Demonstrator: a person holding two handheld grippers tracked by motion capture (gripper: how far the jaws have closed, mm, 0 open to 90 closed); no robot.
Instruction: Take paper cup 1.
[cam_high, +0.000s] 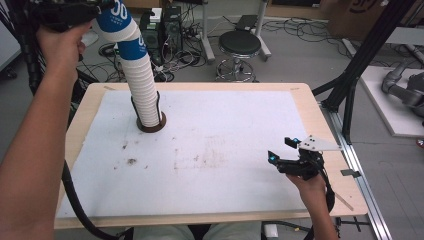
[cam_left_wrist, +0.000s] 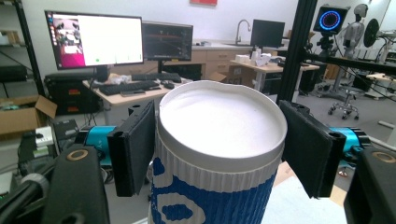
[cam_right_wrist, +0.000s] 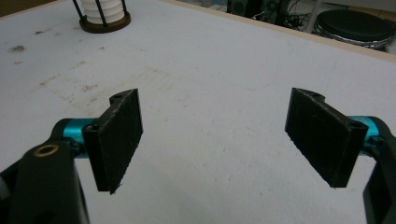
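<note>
Table (cam_high: 310, 125) | top cup (cam_left_wrist: 219, 154) gripped between left claw (cam_left_wrist: 219, 144) pads

A white cup (cam_left_wrist: 219, 154) with ribbed blue print tops the white stack (cam_high: 145, 95); black fingers (cam_left_wrist: 133, 147).

The left gripper (cam_high: 65, 12) runs off the top edge in the high view, so its jaws can't be seen there, and the top cup (cam_high: 116, 17) is cut by the same edge. In the left gripper view that cup (cam_left_wrist: 219, 154) drops out of the bottom of the picture, its blue print only partly readable. The holder (cam_high: 151, 125) hides the foot of the stack (cam_high: 142, 85), and in the right gripper view the stack (cam_right_wrist: 102, 9) is chopped off at the top. The stool (cam_right_wrist: 357, 25) there is clipped too. The monitor screens (cam_left_wrist: 95, 39) are too small to read.
</note>
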